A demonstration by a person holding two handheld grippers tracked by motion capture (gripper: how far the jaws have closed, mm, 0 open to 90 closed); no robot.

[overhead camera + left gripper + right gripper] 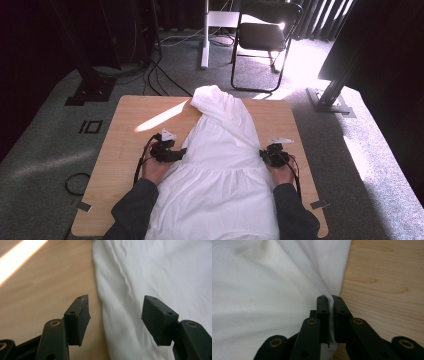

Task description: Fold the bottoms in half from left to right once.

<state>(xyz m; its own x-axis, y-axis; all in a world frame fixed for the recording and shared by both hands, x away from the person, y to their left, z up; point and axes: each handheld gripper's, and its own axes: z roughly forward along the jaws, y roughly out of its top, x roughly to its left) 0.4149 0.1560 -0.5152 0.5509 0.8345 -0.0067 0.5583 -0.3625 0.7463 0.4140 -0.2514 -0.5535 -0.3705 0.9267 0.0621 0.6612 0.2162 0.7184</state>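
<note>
Your white garment (220, 165) lies spread down the middle of the wooden tabletop (127, 145), its far end folded over toward the back edge and its near end running off toward you between your forearms.

Your right claw (330, 298) is pinched tight on the garment's right edge: in the right gripper view a fold of white cloth is squeezed between the two black jaws, with bare wood just beside it. In the high view that claw (263, 154) sits at the cloth's right side, about halfway along the tabletop.

Your left claw (116, 312) stands wide apart, its jaws straddling the garment's left edge, one jaw over wood and the other over cloth. The pads seem to be clear of the fabric, though the angle makes contact hard to judge. A stripe of sunlight (160, 118) crosses the wood beyond your left hand (155, 169).
</note>
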